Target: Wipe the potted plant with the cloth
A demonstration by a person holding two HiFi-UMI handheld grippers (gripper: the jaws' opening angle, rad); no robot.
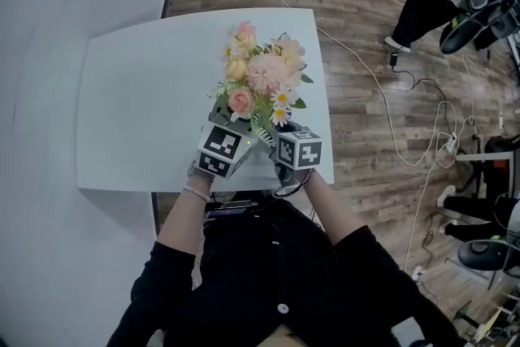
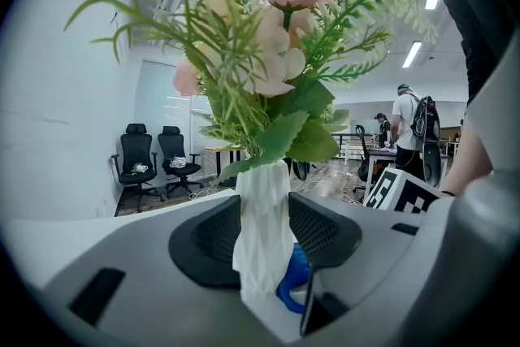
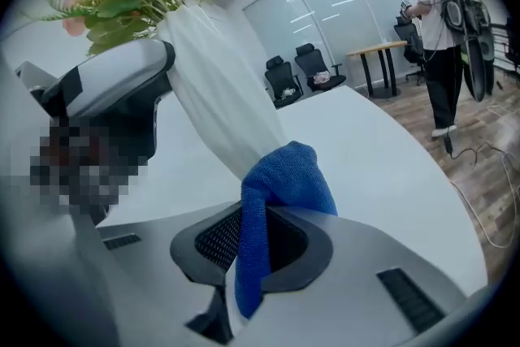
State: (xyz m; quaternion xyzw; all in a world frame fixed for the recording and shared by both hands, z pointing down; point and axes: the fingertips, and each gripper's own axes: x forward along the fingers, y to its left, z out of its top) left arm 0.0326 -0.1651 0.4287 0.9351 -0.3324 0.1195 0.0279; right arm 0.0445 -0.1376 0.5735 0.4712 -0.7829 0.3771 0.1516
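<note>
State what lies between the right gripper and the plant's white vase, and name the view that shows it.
The blue cloth, pinched in the right gripper, lies between them, its top against the white vase. The right gripper view shows this.

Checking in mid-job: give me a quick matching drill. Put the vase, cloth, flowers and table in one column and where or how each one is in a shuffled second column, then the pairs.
Column one:
1. white vase
2. blue cloth
3. flowers
4. table

Column two:
A. pinched in the right gripper's fingers, up against the vase
B. white surface beneath the plant
C. clamped between the left gripper's fingers
D. pink and peach, above green leaves

Pairs: 1-C, 2-A, 3-D, 4-B
</note>
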